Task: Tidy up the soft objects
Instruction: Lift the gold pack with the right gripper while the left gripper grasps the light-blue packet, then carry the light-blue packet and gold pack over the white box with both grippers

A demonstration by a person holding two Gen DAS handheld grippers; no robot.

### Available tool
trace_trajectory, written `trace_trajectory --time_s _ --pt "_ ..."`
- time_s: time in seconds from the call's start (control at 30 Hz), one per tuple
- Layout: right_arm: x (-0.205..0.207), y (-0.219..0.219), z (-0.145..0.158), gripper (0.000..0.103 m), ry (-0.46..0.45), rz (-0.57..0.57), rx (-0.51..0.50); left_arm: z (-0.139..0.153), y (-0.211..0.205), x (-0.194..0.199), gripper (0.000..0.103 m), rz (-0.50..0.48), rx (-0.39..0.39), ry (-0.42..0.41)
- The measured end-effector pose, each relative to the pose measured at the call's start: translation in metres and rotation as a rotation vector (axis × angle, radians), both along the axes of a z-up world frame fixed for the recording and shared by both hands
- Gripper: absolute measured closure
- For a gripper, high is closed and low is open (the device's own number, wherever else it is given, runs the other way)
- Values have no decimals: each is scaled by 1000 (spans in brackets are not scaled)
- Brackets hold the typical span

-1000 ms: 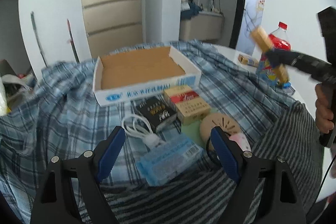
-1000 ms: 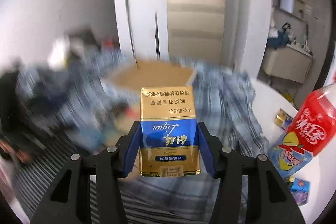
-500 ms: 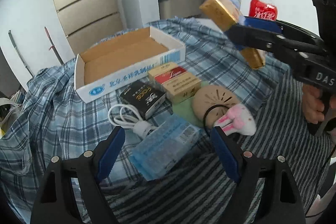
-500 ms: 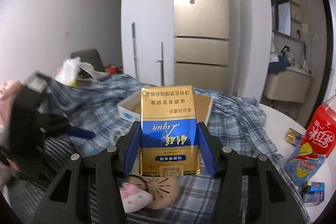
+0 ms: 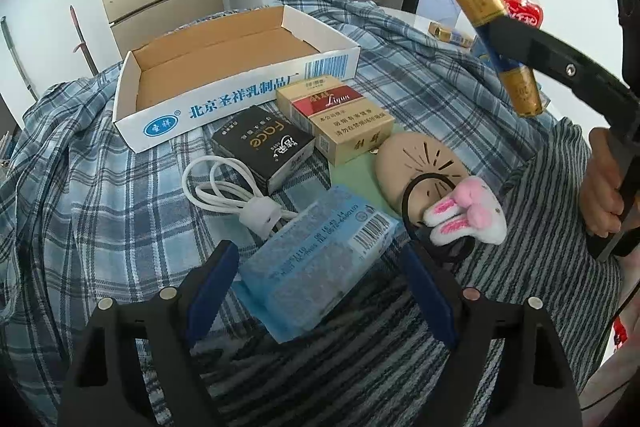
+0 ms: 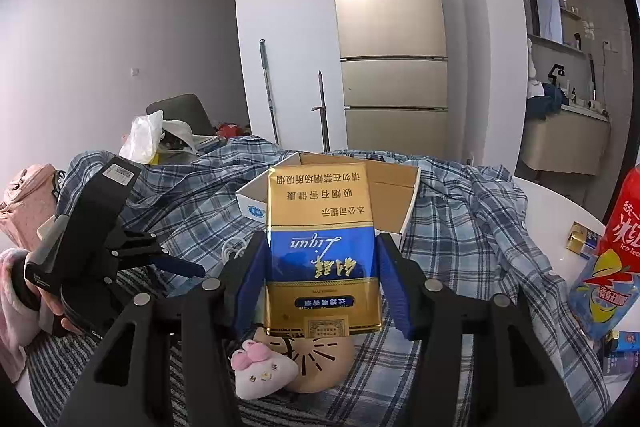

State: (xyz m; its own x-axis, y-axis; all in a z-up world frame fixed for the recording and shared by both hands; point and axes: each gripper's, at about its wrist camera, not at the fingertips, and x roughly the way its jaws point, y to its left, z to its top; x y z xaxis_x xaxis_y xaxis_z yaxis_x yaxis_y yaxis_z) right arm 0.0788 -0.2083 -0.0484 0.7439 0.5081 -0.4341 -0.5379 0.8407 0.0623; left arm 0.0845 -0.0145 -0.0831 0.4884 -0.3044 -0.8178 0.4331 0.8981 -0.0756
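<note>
Gold-blue carton [image 6: 322, 251] in right hand-held gripper [image 6: 320, 285]

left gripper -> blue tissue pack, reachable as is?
Probably yes. The left gripper is open and empty, and the blue tissue pack lies on the cloth right between its fingers with nothing on top. The white cable touches the pack's far side but doesn't block the approach.
</note>
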Motion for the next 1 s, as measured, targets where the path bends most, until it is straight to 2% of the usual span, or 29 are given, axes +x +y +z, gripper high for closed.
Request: trace_trajectory --time_s 0.2,0.3,0.5,0.57,0.63,0.87,0.93,1.0 --pt "2 -1 -2 49 14 -1 6 4 8 -1 34 -5 -52 17" --pt "4 -1 -2 49 22 4 0 1 4 -1 42 -10 -28 26" --pt "4 0 -2 49 24 4 -1 -3 -4 0 42 0 31 27" --pt "4 1 -3 49 26 3 -3 -2 -3 -1 47 6 23 19" --pt "4 1 -3 49 28 3 -4 2 0 -1 60 34 22 -5" --pt "6 2 -4 49 29 -1 -13 28 1 -19 62 50 -25 -146" --pt "4 -1 -3 49 14 -13 0 37 -1 -28 62 71 -32 -222" --pt "1 -5 -1 49 -9 -31 14 48 2 -41 62 77 -103 -319"
